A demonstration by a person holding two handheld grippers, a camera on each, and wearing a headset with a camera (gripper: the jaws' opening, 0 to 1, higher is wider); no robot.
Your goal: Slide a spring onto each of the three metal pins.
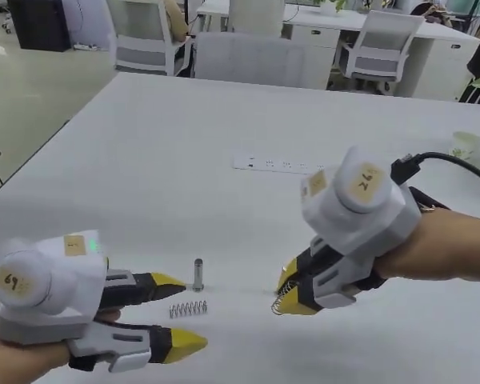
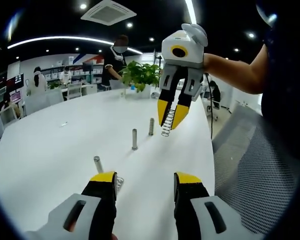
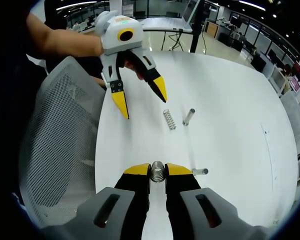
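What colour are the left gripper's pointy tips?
Yellow tips; the left gripper view shows them best.

Spring (image 1: 188,309) before pin (image 1: 198,274) (on table (image 1: 184,160))

The round sticker (image 1: 16,282) on the left gripper (image 1: 184,313) says 69. The sticker (image 1: 366,182) on the right gripper (image 1: 288,293) says 26.

Table (image 1: 144,160) open at centre and left. Obstacles: upright pin (image 1: 198,274) and loose spring (image 1: 188,309) near; power strip (image 1: 280,165) farther; cup (image 1: 466,145) far right.
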